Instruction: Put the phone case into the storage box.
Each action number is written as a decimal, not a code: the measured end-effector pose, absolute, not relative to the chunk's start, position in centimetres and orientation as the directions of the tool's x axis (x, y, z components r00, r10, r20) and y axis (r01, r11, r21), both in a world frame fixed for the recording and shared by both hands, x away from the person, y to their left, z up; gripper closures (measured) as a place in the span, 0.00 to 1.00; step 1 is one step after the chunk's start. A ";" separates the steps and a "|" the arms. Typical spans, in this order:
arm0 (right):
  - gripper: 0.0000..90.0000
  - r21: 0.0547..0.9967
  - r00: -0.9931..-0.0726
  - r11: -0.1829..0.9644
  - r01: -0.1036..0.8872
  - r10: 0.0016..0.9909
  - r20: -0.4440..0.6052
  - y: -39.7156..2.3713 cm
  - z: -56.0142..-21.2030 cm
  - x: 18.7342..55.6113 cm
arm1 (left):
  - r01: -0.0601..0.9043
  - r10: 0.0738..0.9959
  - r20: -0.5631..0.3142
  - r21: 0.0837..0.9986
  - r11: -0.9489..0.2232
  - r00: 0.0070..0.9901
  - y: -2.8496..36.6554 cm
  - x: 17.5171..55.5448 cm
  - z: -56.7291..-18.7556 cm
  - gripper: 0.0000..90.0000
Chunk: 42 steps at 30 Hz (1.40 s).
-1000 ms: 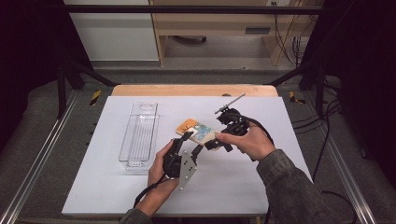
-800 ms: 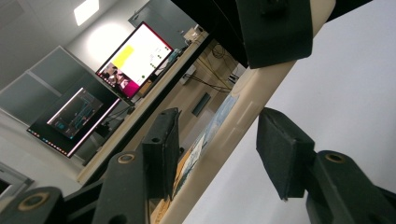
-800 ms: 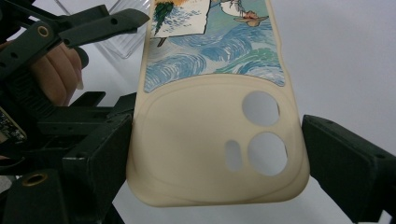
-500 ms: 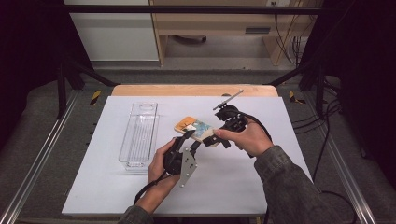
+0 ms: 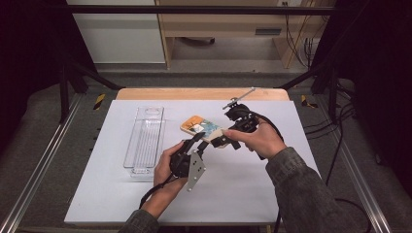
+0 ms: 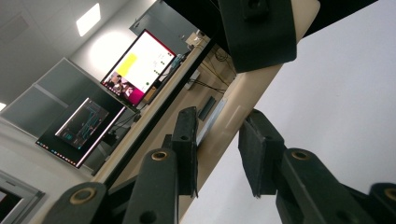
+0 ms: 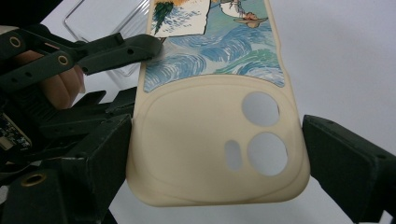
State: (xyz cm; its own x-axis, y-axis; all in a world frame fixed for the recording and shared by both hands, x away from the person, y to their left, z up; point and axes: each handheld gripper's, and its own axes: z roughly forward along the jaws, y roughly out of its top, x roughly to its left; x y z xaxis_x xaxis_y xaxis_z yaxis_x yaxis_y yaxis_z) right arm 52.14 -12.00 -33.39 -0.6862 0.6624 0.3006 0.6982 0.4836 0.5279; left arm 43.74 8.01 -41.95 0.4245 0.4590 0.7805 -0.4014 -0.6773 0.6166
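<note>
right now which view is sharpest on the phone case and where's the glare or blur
Right gripper view: phone case sharp, evenly lit, its printed waves clear. Left gripper view: the case edge is close and soft, with the bright monitor and ceiling light blown out behind. High view: white table evenly lit, dark surroundings, case small and a little soft.

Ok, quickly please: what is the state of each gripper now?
Left gripper: jaws have just been closing around the phone case edge; whether they press it cannot be told.
Right gripper: closed on the phone case.
</note>
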 end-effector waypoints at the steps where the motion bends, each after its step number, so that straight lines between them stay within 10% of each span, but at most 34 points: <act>1: 0.13 0.531 -0.688 0.484 0.696 0.662 0.298 -12.0 -33.4 52.1 | -0.402 0.457 0.783 0.614 -0.679 0.422 8.0 43.7 -41.9 0.75; 29: 0.14 0.560 -0.707 0.487 0.671 0.648 0.284 -12.2 -33.3 51.5 | -0.392 0.470 0.759 0.641 -0.660 0.450 8.2 43.4 -41.7 0.90; 42: 0.08 0.717 -0.743 0.417 0.559 0.636 0.209 -13.9 -32.2 50.8 | -0.346 0.503 0.712 0.689 -0.637 0.491 8.4 45.2 -41.3 0.90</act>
State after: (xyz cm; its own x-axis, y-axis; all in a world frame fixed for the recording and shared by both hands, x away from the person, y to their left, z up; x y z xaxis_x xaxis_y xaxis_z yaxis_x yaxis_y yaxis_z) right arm 50.77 -13.91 -32.16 -0.7430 0.6358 0.2091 0.5586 0.4170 0.7170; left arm 45.19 8.41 -41.35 0.4906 0.5028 0.7116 -0.3458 -0.6373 0.6887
